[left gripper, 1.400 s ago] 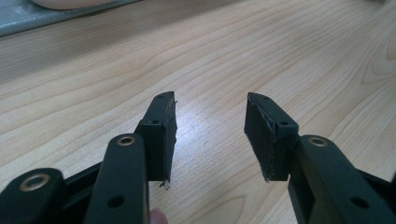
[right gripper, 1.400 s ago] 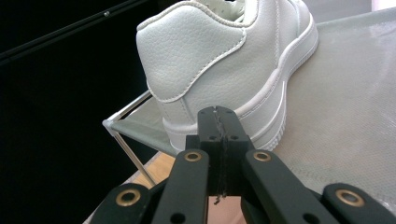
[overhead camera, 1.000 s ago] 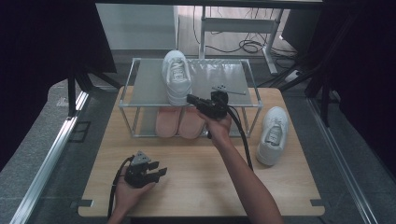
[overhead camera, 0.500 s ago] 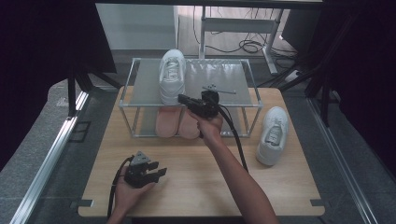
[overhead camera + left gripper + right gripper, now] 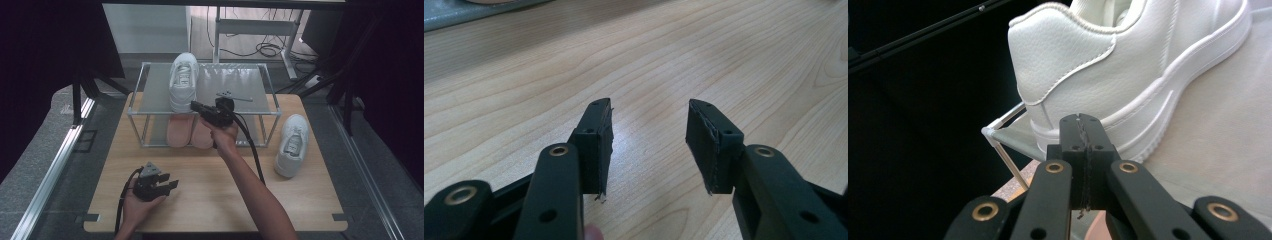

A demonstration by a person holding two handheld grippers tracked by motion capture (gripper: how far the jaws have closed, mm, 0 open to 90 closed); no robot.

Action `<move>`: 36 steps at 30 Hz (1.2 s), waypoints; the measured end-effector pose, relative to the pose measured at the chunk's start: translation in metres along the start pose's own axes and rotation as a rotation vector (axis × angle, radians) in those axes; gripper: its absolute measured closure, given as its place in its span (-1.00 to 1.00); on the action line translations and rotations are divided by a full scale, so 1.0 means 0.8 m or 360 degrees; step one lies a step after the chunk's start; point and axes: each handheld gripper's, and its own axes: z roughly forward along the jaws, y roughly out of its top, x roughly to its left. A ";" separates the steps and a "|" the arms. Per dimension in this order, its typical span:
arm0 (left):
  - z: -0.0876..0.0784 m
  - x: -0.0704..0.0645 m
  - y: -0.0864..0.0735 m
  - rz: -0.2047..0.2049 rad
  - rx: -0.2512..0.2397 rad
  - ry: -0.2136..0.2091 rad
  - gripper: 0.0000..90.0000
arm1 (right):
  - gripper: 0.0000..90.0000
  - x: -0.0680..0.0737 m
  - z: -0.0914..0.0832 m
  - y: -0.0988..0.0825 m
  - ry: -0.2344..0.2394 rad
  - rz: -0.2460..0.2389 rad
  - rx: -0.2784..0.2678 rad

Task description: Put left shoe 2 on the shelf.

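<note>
A white sneaker (image 5: 183,80) lies on the top shelf of a metal-framed rack (image 5: 240,87), toe pointing away. My right gripper (image 5: 194,105) is held at the shelf's front edge, right by the sneaker's heel. In the right gripper view its jaws (image 5: 1083,120) are shut with nothing between them, their tips just short of the heel sole (image 5: 1128,65); I cannot tell if they touch. My left gripper (image 5: 172,184) rests low over the table at the front left. Its jaws (image 5: 649,120) stand open over bare wood.
A pair of pink shoes (image 5: 179,132) sits on the lower level of the rack. A second white sneaker (image 5: 291,145) lies on the wooden table (image 5: 210,200) to the right of the rack. Cables trail from both grippers.
My right gripper has shifted a little to the left, closer to the heel of the sneaker on the rack. The left gripper has stayed put.
</note>
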 end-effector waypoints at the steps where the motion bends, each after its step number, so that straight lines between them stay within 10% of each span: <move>1: 0.000 0.000 0.000 -0.0001 -0.0001 0.0000 0.21 | 0.99 -0.001 -0.004 0.001 -0.0005 -0.0007 -0.0012; 36: 0.001 0.003 0.002 -0.0008 -0.0001 0.0014 0.21 | 0.87 -0.040 -0.135 -0.039 -0.0108 -0.0039 -0.0104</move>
